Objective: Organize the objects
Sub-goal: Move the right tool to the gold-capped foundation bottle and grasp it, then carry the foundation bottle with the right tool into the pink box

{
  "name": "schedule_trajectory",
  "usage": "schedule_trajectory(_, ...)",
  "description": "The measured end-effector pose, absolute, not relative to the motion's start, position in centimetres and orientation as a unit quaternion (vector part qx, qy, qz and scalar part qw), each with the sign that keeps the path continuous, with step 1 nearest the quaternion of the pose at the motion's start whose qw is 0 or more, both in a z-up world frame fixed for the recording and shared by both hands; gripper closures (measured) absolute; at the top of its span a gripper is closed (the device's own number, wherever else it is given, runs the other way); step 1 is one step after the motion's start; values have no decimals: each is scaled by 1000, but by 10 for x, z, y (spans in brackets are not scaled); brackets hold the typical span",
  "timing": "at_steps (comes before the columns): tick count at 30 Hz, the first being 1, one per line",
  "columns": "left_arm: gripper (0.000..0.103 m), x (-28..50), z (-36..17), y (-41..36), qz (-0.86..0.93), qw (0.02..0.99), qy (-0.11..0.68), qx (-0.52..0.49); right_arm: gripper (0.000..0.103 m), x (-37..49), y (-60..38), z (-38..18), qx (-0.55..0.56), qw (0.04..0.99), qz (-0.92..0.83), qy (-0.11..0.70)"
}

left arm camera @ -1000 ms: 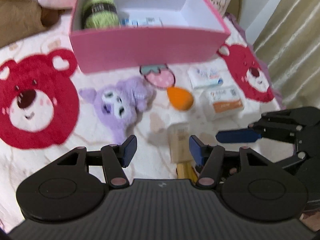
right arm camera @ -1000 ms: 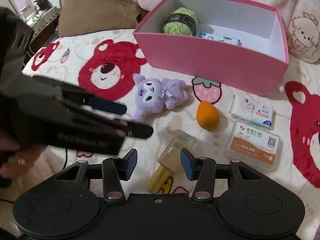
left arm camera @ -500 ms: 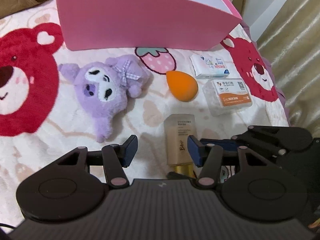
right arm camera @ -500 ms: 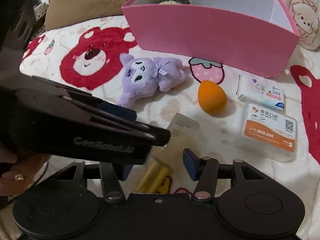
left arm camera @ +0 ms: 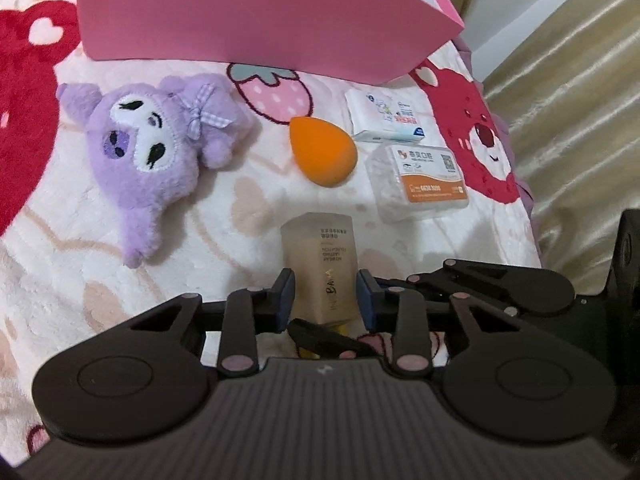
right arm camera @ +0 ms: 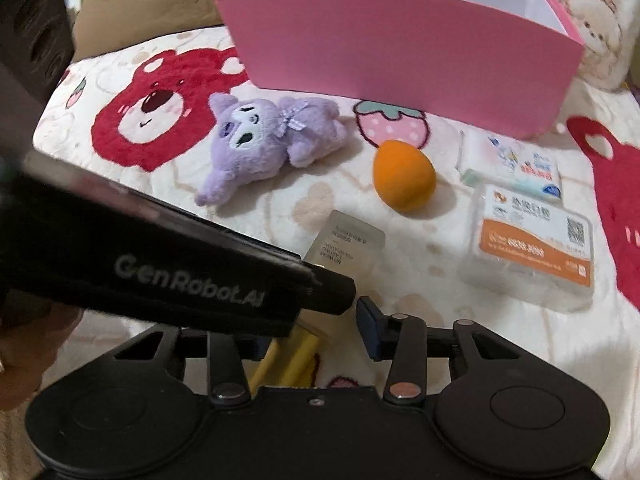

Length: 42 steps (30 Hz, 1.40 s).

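While the beige foundation tube [left arm camera: 320,272] is lying flat on the bear-print blanket [left arm camera: 240,208], gold cap toward us, we are bracketing its lower body with the left gripper [left arm camera: 325,294]; its blue pads [left arm camera: 285,294] are sitting just beside each flank, parted and, as far as we can tell, not yet pressing. We are judging the tube as light, with a smooth plastic skin that could slip and a body that gives under a hard squeeze, so we are favouring a hold across the flat faces near the stiffer cap end. The right gripper [right arm camera: 312,334] is hovering over the gold cap [right arm camera: 292,356] with its jaws spread wide, its left pad hidden behind the other tool. Just past the tube we are seeing the orange sponge [left arm camera: 322,150], soft and squashy, and beside it the clear swab box [left arm camera: 420,182] and the tissue pack [left arm camera: 384,118]. Further left the purple plush [left arm camera: 152,152] is lying on its side. Behind everything the pink box [right arm camera: 400,48] is standing open, probably the place for all of these
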<state>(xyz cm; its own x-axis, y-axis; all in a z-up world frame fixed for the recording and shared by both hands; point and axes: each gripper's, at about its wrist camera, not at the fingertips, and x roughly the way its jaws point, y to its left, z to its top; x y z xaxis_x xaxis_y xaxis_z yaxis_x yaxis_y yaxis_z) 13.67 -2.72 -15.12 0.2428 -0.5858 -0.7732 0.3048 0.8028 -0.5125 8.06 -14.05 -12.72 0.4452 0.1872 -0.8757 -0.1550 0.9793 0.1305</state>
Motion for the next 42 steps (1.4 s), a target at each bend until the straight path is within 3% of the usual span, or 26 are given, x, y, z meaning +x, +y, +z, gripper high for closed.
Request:
schedule_trajectory(5,67,138,-154,-30,-285,777,546,-130,62,81,-159,-131,79,836,94,535)
schedule_trajectory(13,57,137,-163,-39,-273,785,541,-132,61,80,-162,-142,95,844,107,517)
schedule_trajectory(27,61,125,-144,-38,-291,791,530,-95,60,73,-180,-138,160,836,156,502)
schedule_trajectory(42,63,119,-72,-12,-289,823,475,-120,60,82,-168,-64,99,863,200,454)
